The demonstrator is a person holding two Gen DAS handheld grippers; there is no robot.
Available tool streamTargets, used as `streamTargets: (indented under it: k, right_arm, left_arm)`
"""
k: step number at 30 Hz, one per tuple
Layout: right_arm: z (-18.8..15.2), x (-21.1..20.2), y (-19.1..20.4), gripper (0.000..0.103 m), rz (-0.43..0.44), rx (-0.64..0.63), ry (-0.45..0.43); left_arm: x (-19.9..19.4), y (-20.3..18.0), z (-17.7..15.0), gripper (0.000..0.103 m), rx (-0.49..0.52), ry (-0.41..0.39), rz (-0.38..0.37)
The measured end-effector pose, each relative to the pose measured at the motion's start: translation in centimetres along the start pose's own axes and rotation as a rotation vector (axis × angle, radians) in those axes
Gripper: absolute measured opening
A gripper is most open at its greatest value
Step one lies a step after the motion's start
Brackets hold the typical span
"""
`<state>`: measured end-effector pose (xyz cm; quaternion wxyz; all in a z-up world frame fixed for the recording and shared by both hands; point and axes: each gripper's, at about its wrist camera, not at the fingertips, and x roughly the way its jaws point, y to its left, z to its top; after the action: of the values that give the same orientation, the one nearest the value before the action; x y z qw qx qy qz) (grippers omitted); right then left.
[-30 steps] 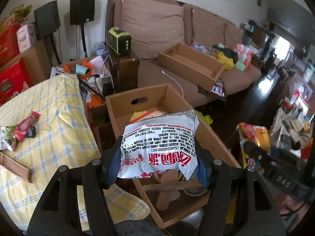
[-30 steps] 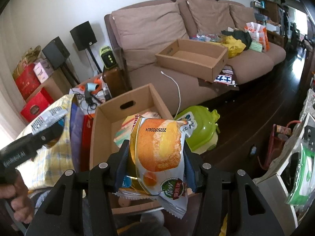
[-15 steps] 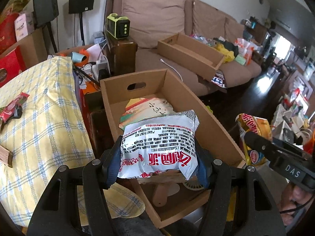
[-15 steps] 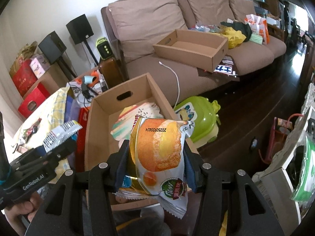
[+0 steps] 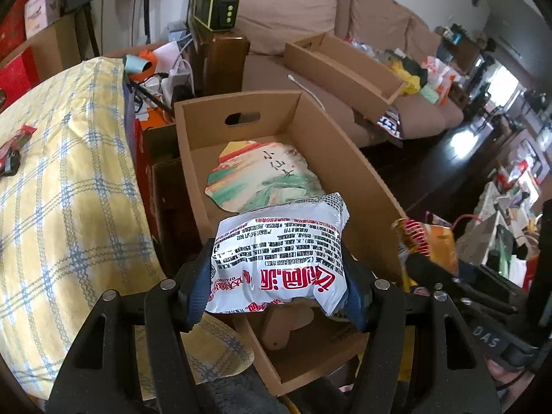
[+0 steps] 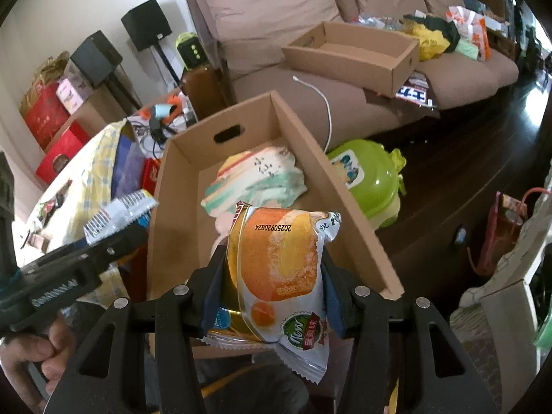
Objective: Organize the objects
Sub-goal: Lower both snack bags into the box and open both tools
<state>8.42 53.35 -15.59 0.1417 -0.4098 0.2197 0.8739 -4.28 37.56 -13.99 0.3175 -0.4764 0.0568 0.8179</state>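
Cardboard box (image 5: 348, 158) sits between checked tablecloth (image 5: 69, 179) and sofa (image 5: 283, 10).

Both grippers are matte black plastic frames with triangular cut-outs in their arms and round silver screw heads at the pivots. The left gripper (image 5: 277, 288) and the right gripper (image 6: 272, 291) each carry dark blue padded fingertips (image 5: 198, 293). White lettering runs along each tool's side, too blurred to read fully, and a bare hand (image 6: 41, 355) wraps the left handle.
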Motion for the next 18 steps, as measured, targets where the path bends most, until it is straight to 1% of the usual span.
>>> streamTargets:
  k: [4,7,12,18]
  right_arm:
    - [-0.2,0.2,-0.1,0.051,0.006,0.001,0.006]
    - [-0.2,0.2,-0.2,0.051,0.004,0.003,0.007]
    - [-0.2,0.2,-0.3,0.051,-0.001,0.011,0.010]
    - [-0.3,0.3,-0.4,0.051,-0.009,0.017,0.014]
  left_arm:
    - [-0.2,-0.1,0.1,0.061,0.003,-0.013,-0.003]
    - [-0.8,-0.1,0.1,0.061,0.003,-0.039,-0.030]
    - [-0.1,-0.3,0.3,0.061,0.009,-0.008,-0.016]
    - [0.5,-0.6,0.4,0.062,0.025,0.015,-0.019]
